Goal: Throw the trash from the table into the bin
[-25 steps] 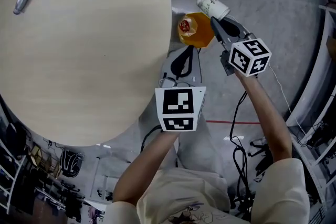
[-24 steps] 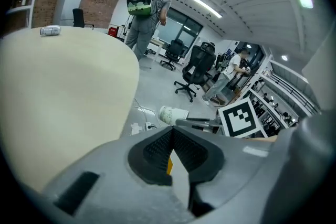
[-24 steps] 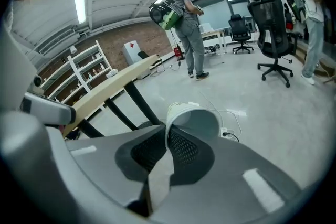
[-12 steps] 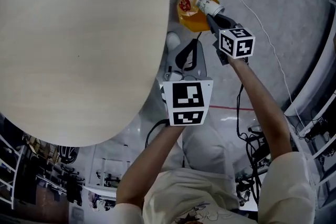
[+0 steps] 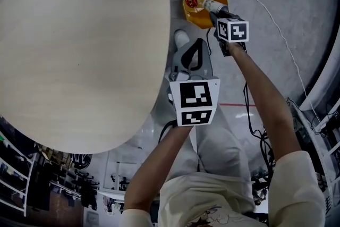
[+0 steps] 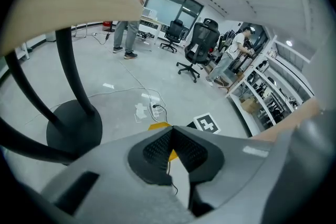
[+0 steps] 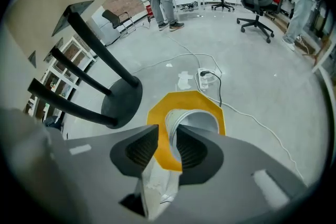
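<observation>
While the crumpled white cup [image 5: 213, 6] hangs directly above the yellow bin [image 5: 199, 19], the right gripper [image 7: 167, 139] has just been opening its jaws, which stand partly apart with the cup lying loosely between them. Near the bin, the left gripper [image 6: 171, 132] is closed and empty.

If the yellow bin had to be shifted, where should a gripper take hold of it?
Probably the rim, from straight above, with one jaw inside the mouth and one outside. The yellow bin stands upright with its opening facing up. Its faceted body looks too wide for the jaws to span, so the top edge seems the only narrow part.
</observation>
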